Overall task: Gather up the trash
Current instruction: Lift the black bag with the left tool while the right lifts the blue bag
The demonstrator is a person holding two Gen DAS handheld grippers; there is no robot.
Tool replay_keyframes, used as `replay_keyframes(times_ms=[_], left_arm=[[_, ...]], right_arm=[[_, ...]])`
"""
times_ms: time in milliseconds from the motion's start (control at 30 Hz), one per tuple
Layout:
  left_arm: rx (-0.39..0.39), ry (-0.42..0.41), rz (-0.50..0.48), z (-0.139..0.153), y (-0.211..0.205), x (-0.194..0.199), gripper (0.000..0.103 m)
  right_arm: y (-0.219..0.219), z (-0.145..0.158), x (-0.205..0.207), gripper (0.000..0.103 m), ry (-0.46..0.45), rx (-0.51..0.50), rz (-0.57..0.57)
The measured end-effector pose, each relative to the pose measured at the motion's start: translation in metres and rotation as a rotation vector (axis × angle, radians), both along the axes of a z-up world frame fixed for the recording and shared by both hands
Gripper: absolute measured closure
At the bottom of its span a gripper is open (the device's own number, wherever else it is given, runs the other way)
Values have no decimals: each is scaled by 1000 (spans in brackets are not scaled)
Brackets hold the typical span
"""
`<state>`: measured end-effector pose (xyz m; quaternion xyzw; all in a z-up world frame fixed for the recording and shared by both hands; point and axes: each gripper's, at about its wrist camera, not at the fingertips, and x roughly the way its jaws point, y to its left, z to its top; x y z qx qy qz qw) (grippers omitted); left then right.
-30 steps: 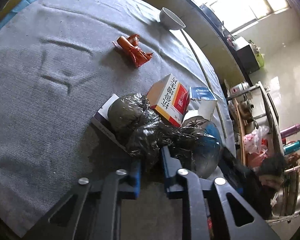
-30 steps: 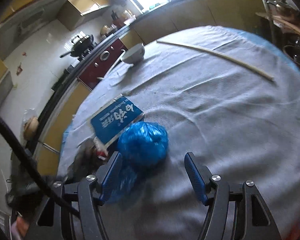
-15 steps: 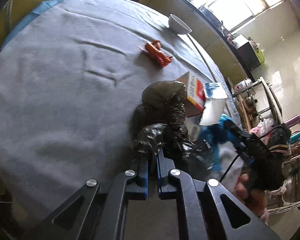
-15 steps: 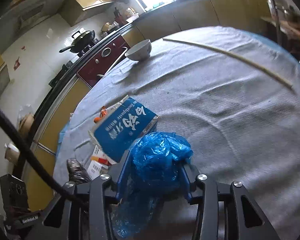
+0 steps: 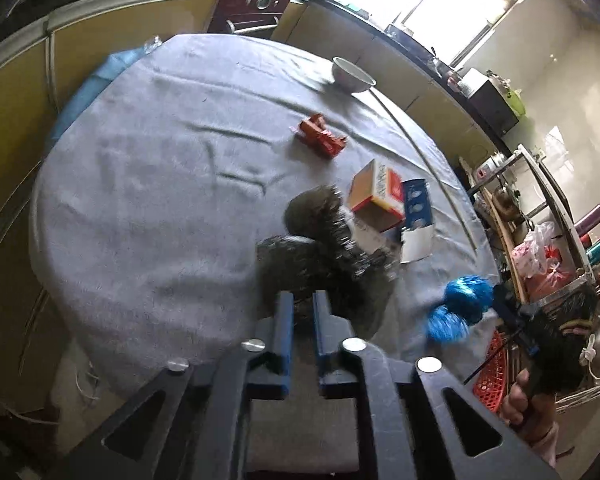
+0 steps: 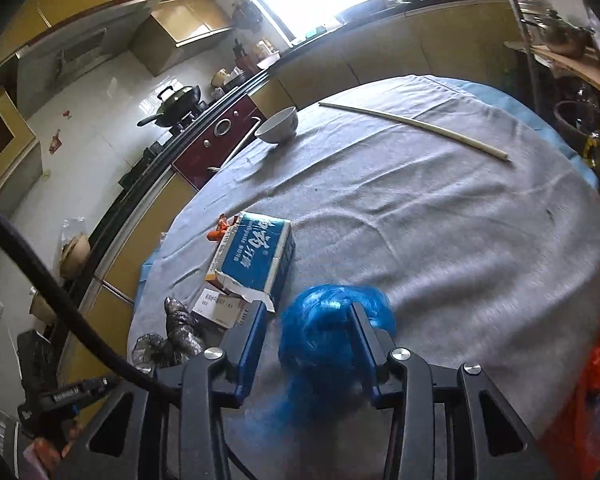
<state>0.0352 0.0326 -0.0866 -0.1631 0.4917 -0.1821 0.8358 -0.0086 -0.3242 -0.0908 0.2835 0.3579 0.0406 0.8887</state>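
My left gripper point(image 5: 300, 300) is shut on a crumpled black plastic bag point(image 5: 324, 248) and holds it above the grey-clothed round table point(image 5: 140, 200). My right gripper point(image 6: 308, 312) is shut on a crumpled blue plastic bag point(image 6: 324, 336), lifted off the cloth; the blue bag also shows in the left wrist view point(image 5: 460, 304). On the table lie a red wrapper point(image 5: 320, 138), an orange-and-red carton point(image 5: 376, 194) and a blue toothpaste box point(image 6: 256, 256). The black bag shows low left in the right wrist view point(image 6: 176, 332).
A white bowl point(image 6: 278, 124) and a long thin stick point(image 6: 416, 130) lie at the table's far side. A red basket point(image 5: 492, 368) sits below the table edge beside the right gripper. Kitchen counters and a shelf rack surround the table.
Both grippers rose and pulled back from the table. The left lifted the black bag off the boxes. The right closed on the blue bag and lifted it.
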Motion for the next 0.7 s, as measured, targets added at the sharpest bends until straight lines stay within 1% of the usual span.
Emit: replay_keyframes(times_ms=[33, 67, 100, 167, 200, 233, 267, 300, 333, 367, 467, 500, 533, 567, 633, 667, 700], left_arm=[[-8, -4, 1, 2, -4, 3, 54], [-11, -20, 13, 3, -8, 4, 29], [3, -37, 35, 4, -13, 7, 24], [31, -47, 37, 2, -27, 15, 24], [42, -39, 28, -2, -33, 20, 24], [59, -12, 17, -9, -41, 26, 24], [68, 12, 14, -14, -46, 29, 24], [63, 41, 9, -22, -51, 32, 24], [59, 51, 4, -27, -55, 33, 24], [65, 56, 2, -32, -58, 33, 24], [98, 53, -3, -44, -65, 33, 25], [107, 50, -4, -47, -65, 33, 35], [106, 52, -12, -50, -65, 33, 42], [91, 61, -25, -53, -64, 33, 51], [80, 50, -25, -52, -62, 33, 62], [74, 47, -33, -51, -61, 33, 71], [73, 40, -43, -50, -60, 32, 74]], right_arm=[[-1, -1, -1, 59, 7, 0, 1], [-3, -3, -3, 58, 17, 5, 2], [-4, -7, -3, 58, 39, 25, 2], [-5, -13, -5, 49, 68, 56, -4], [-5, -15, -5, 47, 81, 76, -2], [-6, -17, -5, 44, 82, 85, -2], [-6, -17, -6, 39, 80, 92, -7], [-8, -17, -7, 36, 81, 100, -18], [-10, -18, -7, 33, 82, 109, -24], [-11, -18, -7, 33, 81, 117, -28], [-13, -19, -5, 31, 85, 107, -58], [-13, -21, -3, 30, 94, 96, -68], [-13, -24, 0, 30, 104, 96, -71], [-11, -26, 4, 29, 113, 96, -70], [-5, -33, 12, 29, 133, 65, -70], [-3, -36, 16, 29, 146, 54, -68], [1, -41, 19, 29, 156, 51, -59]])
